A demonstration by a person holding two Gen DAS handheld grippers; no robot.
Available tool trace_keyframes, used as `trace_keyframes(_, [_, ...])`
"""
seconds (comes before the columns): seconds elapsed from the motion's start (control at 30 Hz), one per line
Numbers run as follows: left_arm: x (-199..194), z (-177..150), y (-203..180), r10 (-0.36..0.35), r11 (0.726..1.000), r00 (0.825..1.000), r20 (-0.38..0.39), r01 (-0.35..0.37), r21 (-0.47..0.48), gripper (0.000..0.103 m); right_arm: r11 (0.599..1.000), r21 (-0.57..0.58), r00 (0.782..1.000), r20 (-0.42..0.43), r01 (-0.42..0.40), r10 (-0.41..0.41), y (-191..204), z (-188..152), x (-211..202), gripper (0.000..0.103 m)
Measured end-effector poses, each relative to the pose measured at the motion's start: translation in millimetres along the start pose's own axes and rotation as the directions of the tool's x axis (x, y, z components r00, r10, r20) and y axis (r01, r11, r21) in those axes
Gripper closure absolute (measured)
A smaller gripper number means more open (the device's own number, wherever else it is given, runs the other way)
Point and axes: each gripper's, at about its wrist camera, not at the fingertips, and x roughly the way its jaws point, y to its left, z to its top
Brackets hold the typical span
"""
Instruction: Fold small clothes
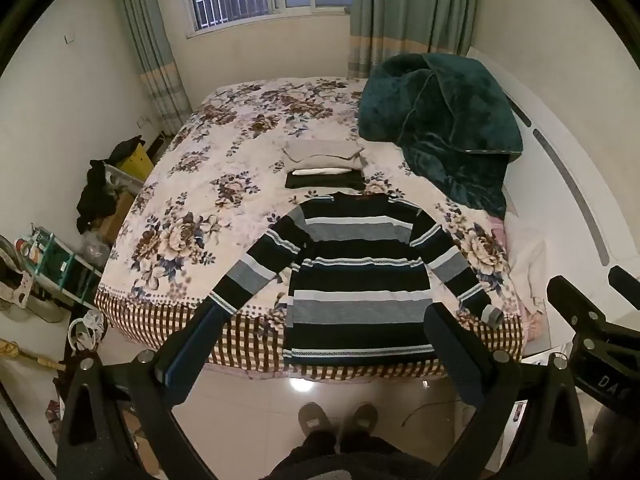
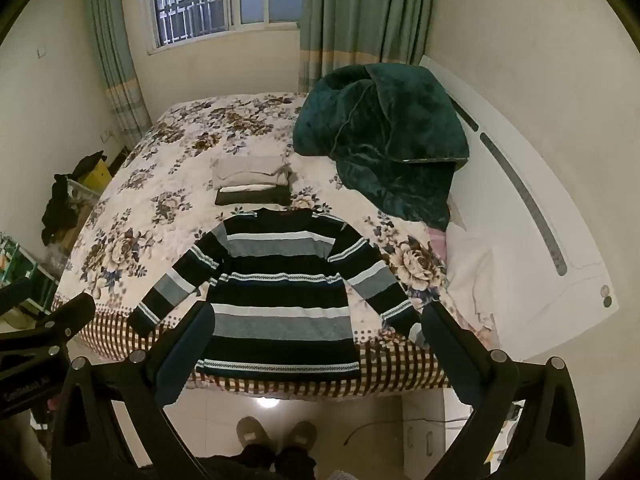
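A striped sweater (image 1: 356, 280), black, grey and white, lies flat and face up on the floral bed (image 1: 200, 184), its sleeves spread down to both sides and its hem at the near edge. It also shows in the right wrist view (image 2: 280, 300). My left gripper (image 1: 320, 320) is open and empty, held above the floor in front of the bed. My right gripper (image 2: 316, 316) is open and empty too, at the same height beside it. Behind the sweater's collar sits a small pile of folded clothes (image 1: 324, 162), beige on top, black at the bottom.
A crumpled dark green blanket (image 1: 440, 120) lies at the bed's far right by the white headboard (image 1: 568, 168). Boxes, a shelf and dark clothes (image 1: 100, 192) crowd the floor left of the bed. The person's slippers (image 1: 338, 420) stand on the tiled floor below.
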Motion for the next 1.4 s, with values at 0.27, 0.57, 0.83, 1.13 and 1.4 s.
trace_keyframes(0.27, [0,2,-3,-0.013,1.0,1.0,0.01,0.013,-0.009,0.0,1.0,-0.014,1.0,0.02,0.015,-0.015,2,1,-3,0.0])
trace_keyframes(0.57, [-9,3,6,-0.026,1.0,1.0,0.018,0.026,-0.014,0.0,1.0,-0.02,0.999,0.035,0.016,-0.015,5,10,-11,0.0])
trace_keyframes(0.83, [-13,5,16,-0.027,0.999,0.999,0.02,0.028,-0.024,0.0,1.0,-0.024,0.999,0.042,0.017,-0.016,10,9,-16,0.0])
trace_keyframes(1.13, [-18,9,20,-0.025,0.999,0.999,0.031,0.026,-0.028,0.0,1.0,-0.023,0.999,0.046,0.016,-0.015,8,12,-19,0.0])
trace_keyframes(1.4, [-19,9,19,-0.024,0.999,0.999,0.036,0.025,-0.029,0.0,1.0,-0.024,0.999,0.05,0.017,-0.016,9,10,-19,0.0])
